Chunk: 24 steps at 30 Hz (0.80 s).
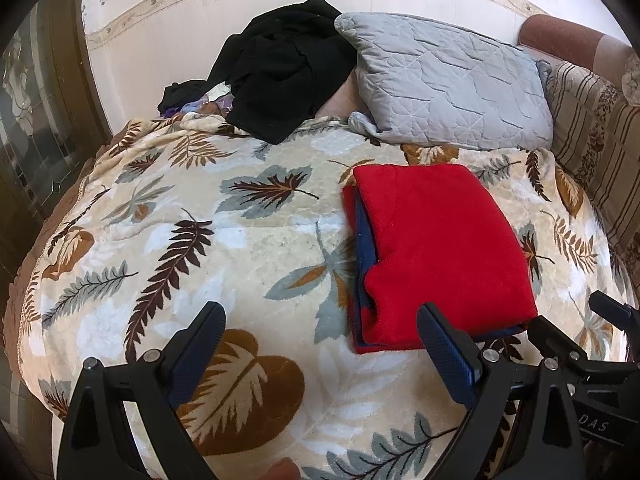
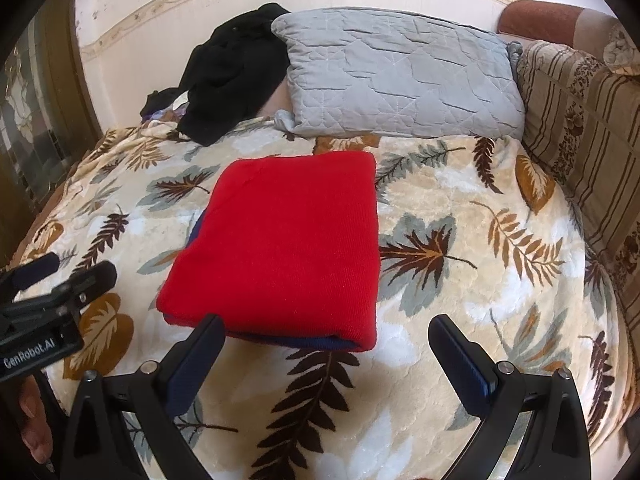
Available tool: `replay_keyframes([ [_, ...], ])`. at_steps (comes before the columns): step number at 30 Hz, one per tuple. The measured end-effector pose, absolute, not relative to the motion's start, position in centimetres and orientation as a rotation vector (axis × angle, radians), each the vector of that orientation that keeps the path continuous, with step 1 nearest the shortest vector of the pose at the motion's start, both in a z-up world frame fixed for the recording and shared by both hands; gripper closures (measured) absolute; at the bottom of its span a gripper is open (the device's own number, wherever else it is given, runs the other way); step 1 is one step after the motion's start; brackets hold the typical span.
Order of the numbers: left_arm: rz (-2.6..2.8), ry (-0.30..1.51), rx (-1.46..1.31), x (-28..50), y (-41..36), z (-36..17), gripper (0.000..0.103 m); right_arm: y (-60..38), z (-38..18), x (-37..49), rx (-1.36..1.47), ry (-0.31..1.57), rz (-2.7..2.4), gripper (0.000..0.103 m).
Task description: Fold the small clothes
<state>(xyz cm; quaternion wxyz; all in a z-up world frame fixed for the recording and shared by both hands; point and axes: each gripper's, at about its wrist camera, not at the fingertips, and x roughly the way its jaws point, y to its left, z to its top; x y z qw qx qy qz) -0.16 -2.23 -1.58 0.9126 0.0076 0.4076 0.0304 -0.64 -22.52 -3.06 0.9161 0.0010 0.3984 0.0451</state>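
Leaf-print blanket (image 2: 440, 208) bears folded red garment (image 2: 288, 240)

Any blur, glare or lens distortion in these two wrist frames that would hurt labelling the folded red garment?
Left wrist view: strong fisheye bending, dark corner vignette, yet the red garment is sharp and evenly lit; the wall looks washed out. Right wrist view: same curvature, garment crisp and central, no glare on it, only a soft shadow on the blanket.
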Motion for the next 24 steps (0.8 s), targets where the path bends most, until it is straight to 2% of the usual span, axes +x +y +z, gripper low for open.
replay_keyframes([
  [24,-0.023,0.83,0.012,0.8,-4.1,-1.2,0.007,-23.1,-3.2,-0.1,-0.008,0.83,0.084,0.0],
])
